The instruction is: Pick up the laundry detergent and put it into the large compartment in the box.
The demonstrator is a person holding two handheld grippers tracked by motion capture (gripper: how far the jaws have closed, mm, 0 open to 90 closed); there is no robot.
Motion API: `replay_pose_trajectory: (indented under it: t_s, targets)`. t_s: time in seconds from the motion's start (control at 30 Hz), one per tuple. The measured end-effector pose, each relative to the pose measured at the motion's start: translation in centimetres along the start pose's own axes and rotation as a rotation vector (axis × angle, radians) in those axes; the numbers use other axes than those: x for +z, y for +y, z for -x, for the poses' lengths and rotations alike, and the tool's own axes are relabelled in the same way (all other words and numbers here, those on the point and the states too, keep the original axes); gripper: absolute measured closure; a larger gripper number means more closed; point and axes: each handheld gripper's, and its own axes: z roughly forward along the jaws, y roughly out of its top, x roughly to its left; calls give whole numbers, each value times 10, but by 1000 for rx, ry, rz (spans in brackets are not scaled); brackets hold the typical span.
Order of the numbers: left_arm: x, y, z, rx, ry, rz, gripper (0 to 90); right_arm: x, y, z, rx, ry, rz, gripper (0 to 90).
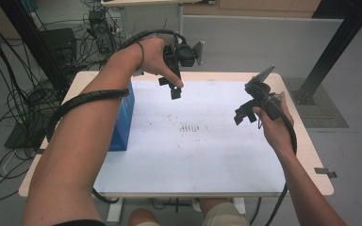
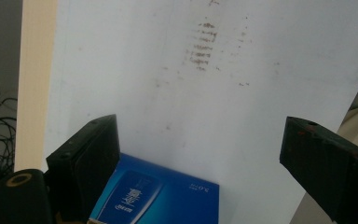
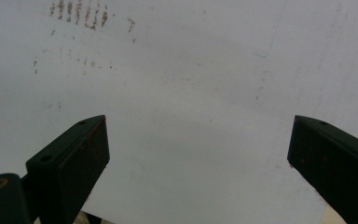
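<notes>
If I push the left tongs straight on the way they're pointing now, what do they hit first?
Most likely the bare white sheet on the table. The left tongs stand open with nothing between them; the blue box lies low between them, near the left jaw, so depth there is uncertain.

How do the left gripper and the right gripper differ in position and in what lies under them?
The left gripper hangs over the table's far edge; the right gripper is nearer the person, at the right side. The blue box lies below the left gripper; bare white sheet lies below the right gripper. Both are open and hold nothing.
</notes>
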Motion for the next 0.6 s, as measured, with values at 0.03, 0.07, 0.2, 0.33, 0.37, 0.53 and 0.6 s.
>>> replay_pose_trajectory:
  t_s: [0.03, 0.07, 0.2, 0.33, 0.37, 0.53, 0.6]
  targets:
    - [0, 0, 0, -4, -4, 2, 126, 0, 0, 0, 0, 2, 1, 55]
    - [0, 0, 0, -2, -4, 3, 126, 0, 0, -1, -2, 2, 2, 55]
    - [0, 0, 1, 3, -5, 3, 126, 0, -1, -2, -3, 2, 0, 55]
    - [-1, -2, 2, 2, -5, 10, 126, -1, -1, -3, -3, -1, 3, 55]
    - [-1, -3, 2, 5, -5, 13, 126, -1, -2, -3, -3, -1, 4, 55]
    - [-2, -3, 2, 6, -5, 14, 126, 0, -2, -3, -8, 0, 6, 55]
    - [-2, -3, 2, 4, -6, 14, 126, 0, -2, -4, -9, -1, 4, 55]
